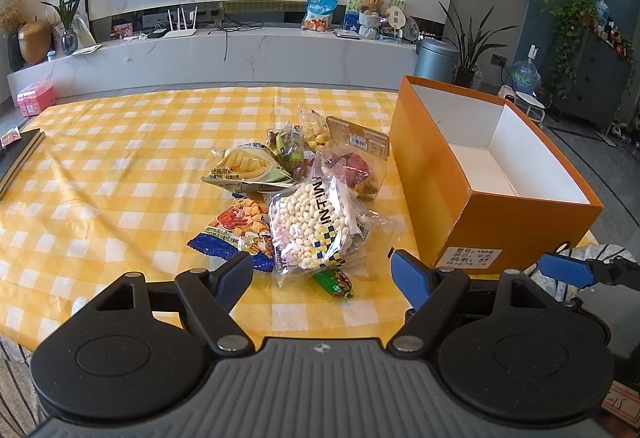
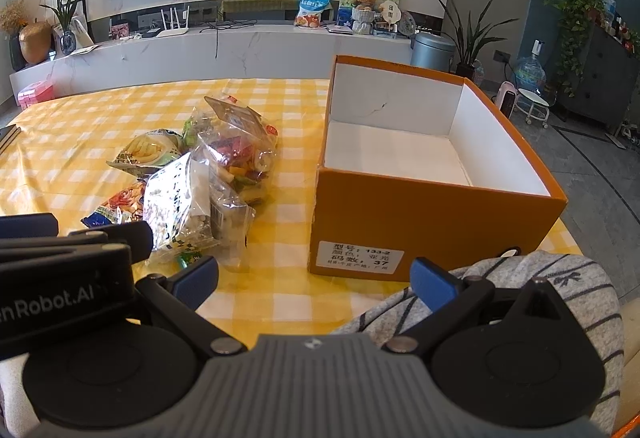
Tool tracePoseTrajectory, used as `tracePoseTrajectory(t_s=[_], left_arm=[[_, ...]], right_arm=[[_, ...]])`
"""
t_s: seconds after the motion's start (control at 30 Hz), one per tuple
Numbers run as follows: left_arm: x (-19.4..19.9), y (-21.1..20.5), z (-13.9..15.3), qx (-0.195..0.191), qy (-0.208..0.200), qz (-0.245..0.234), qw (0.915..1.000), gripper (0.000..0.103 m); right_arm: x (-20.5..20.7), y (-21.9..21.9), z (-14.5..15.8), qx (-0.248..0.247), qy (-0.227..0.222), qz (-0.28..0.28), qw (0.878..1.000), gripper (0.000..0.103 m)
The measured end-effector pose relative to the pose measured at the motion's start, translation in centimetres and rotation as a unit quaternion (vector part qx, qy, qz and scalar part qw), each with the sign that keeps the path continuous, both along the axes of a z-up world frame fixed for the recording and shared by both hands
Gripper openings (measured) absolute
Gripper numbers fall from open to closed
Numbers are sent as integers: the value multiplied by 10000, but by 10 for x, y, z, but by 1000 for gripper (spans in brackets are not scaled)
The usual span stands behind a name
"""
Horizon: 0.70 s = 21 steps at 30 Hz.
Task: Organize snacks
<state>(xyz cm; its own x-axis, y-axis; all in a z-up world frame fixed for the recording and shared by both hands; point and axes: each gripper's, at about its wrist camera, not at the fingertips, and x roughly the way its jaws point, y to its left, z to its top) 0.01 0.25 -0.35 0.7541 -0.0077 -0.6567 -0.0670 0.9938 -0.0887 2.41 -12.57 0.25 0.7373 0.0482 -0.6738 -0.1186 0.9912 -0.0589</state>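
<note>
Jaws on both my grippers are spread and hold nothing. Left gripper (image 1: 322, 274) faces the snack pile (image 1: 304, 198) straight ahead and is nearer it; the box (image 1: 472, 198) stands just right of the pile, ahead of my right gripper (image 2: 316, 280), on the table (image 1: 120, 166).

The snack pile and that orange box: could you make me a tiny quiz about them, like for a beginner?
1. True or false: the orange box already holds snacks.
2. Which side of the box is the snack pile on, seen from the cameras?
3. Pick one: the left hand-held gripper is (a) open and empty, (b) shut on a bag, (c) inside the box.

Key
1. False; only its white inside shows.
2. The left, on the yellow checked tablecloth.
3. (a); the right hand-held gripper is open too.
</note>
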Motion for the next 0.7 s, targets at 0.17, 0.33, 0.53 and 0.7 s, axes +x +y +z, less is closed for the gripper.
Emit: tracePoseTrajectory(t_s=[0.17,0.33,0.53,0.7], left_arm=[[0,0,0,8,25,4,10000,92],[-1,1,1,26,13,20,10000,92],[-2,1,3,50,6,29,10000,92],[-2,1,3,46,6,30,10000,92]], right_arm=[[0,0,0,-5,10,7,10000,100],[0,1,0,-11,4,15,10000,100],[-1,1,1,53,-1,21,10000,100],[-1,1,0,52,1,26,10000,100]])
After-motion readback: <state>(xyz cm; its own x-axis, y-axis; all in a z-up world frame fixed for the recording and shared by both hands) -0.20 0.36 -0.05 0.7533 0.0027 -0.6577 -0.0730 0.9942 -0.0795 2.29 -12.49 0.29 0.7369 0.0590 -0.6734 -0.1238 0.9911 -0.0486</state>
